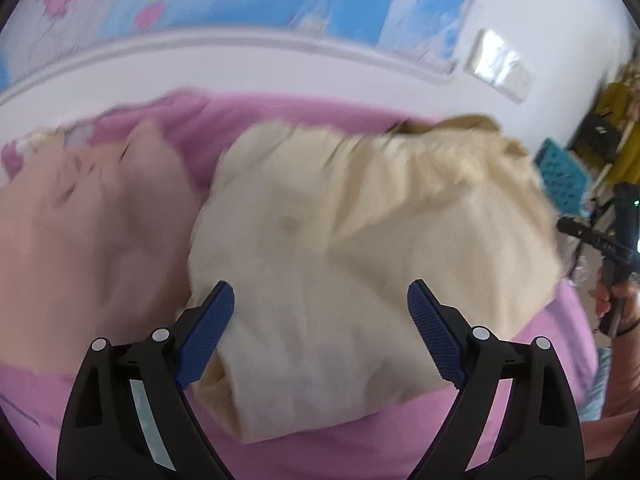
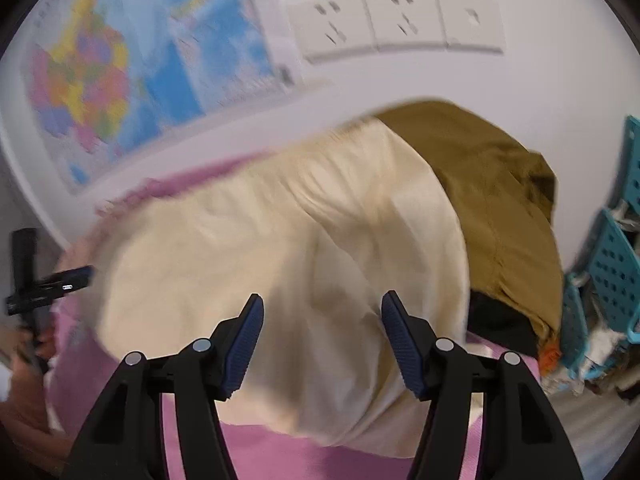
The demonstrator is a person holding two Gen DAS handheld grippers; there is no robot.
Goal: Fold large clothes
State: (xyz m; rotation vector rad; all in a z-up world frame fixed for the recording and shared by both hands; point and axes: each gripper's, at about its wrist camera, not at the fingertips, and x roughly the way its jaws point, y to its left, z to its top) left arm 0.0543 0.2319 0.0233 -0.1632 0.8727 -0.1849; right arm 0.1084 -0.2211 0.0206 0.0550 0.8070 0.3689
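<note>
A cream garment [image 1: 360, 240] lies folded in a thick bundle on the pink sheet [image 1: 340, 440]. My left gripper [image 1: 320, 300] hovers over its near part, jaws wide apart, nothing pressed between the blue pads [image 1: 208, 332]. In the right wrist view the same cream garment [image 2: 300, 260] fills the middle. My right gripper [image 2: 322, 320] stands open above it, the cloth lying under the gap and not pinched. Each view catches the other gripper at its edge: the right gripper [image 1: 612, 256] in a hand, and the left gripper [image 2: 44, 280].
A pale pink garment [image 1: 80, 232] lies left of the cream one. An olive-brown garment [image 2: 500, 208] is piled at the right, over something black [image 2: 500, 324]. Teal perforated baskets [image 2: 608, 264] stand at the far right. A wall map [image 2: 120, 80] and sockets [image 2: 400, 24] are behind.
</note>
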